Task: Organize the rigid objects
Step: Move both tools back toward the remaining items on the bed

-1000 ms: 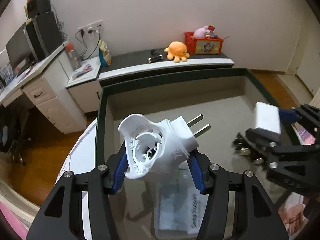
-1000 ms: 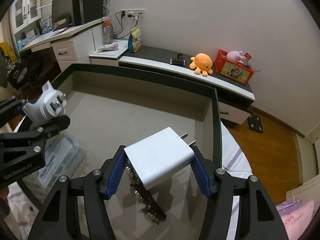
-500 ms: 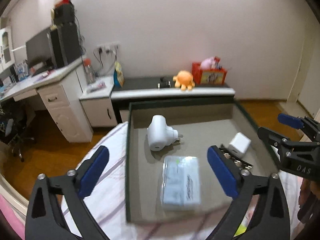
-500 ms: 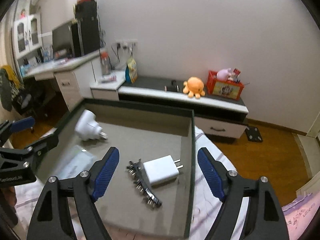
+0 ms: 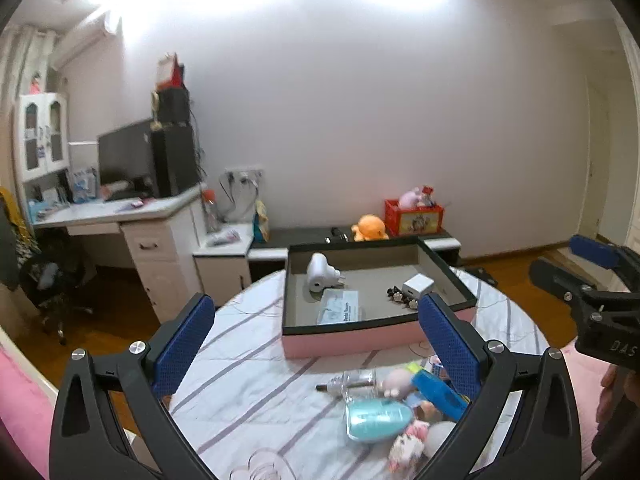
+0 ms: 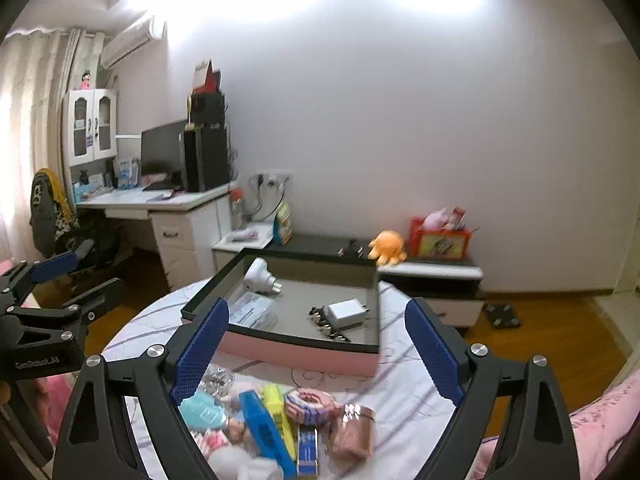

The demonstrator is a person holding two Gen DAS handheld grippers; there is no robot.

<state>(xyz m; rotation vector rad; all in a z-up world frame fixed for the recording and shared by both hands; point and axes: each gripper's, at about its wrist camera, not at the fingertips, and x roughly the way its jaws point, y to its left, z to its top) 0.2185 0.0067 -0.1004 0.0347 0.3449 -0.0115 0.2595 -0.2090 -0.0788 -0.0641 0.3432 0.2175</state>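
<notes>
A pink-walled box (image 5: pixel 352 344) with a dark rim stands on the round table. In it lie a white round plug adapter (image 5: pixel 318 272), a white charger (image 5: pixel 417 285), a clear flat pack (image 5: pixel 340 312) and a black strip of bits (image 5: pixel 400 298). My left gripper (image 5: pixel 315 300) hangs open and empty, well short of the box. My right gripper (image 6: pixel 317 304) is opening, also empty, with the box (image 6: pixel 304 354) beyond it. Adapter (image 6: pixel 258 276) and charger (image 6: pixel 346 312) show in the right wrist view too. Each gripper appears at the edge of the other's view.
A pile of small items lies on the striped tablecloth (image 5: pixel 248 360) near me: a blue piece (image 6: pixel 262 428), a yellow piece (image 6: pixel 276 404), a brown jar (image 6: pixel 352 432), a teal case (image 5: pixel 378 420). A low cabinet with an orange plush (image 5: pixel 370 229) stands behind the box.
The left gripper let go of the adapter and the right let go of the charger; both now lie in the box. Both grippers opened wide and drew back and up from the box.
</notes>
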